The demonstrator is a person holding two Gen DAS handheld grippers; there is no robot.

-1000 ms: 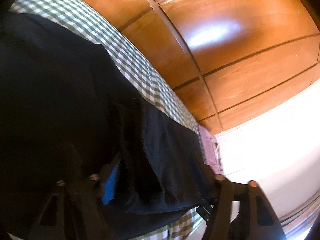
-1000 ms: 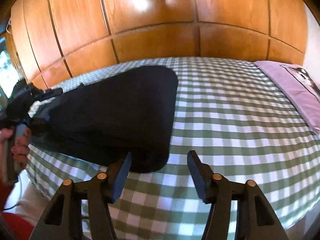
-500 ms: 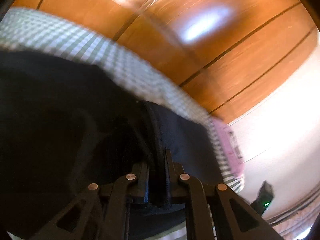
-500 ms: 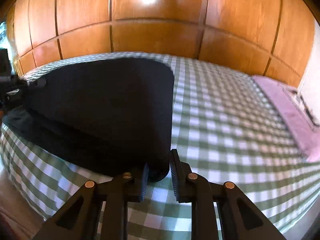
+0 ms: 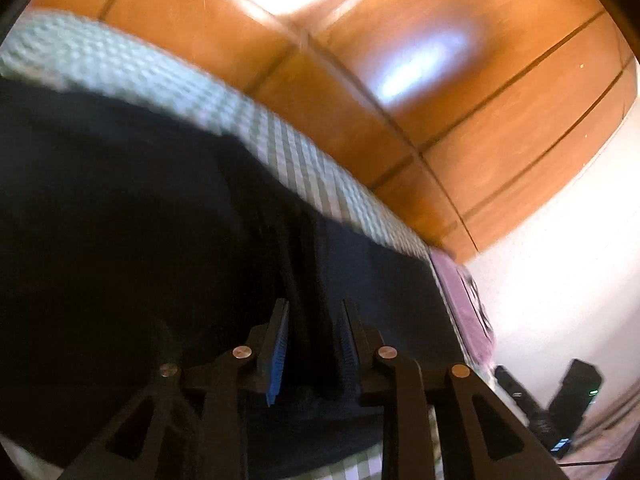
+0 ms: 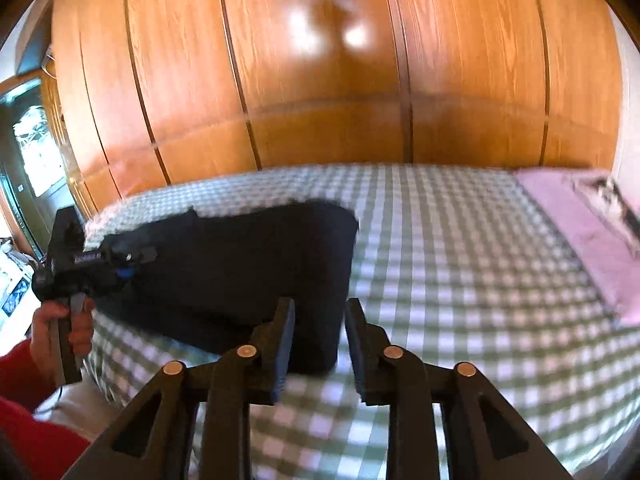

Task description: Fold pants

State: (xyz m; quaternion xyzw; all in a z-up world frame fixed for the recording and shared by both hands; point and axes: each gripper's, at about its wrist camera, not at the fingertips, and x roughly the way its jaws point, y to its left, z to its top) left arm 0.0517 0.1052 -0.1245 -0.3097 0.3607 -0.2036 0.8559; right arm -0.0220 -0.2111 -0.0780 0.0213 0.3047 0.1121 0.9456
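The folded black pants (image 6: 248, 268) lie on the green checked bed (image 6: 460, 272) near its front left corner. My right gripper (image 6: 318, 320) is part open, its fingers either side of the pants' near right corner, not closed on the cloth. My left gripper (image 5: 312, 320) is part open over the dark fabric (image 5: 140, 240), with a fold of cloth between the fingers but not pinched. The left gripper also shows in the right wrist view (image 6: 100, 268) at the pants' left end, held by a hand in a red sleeve.
A wooden wardrobe wall (image 6: 320, 80) stands behind the bed. A pink pillow (image 6: 580, 240) lies at the right end. Dark devices (image 5: 560, 404) sit on the floor beside the bed, by a white wall (image 5: 560, 220).
Both grippers closed on the pants half a second ago and have now opened again. The right gripper has pulled back and up a little. Both views are blurred by motion.
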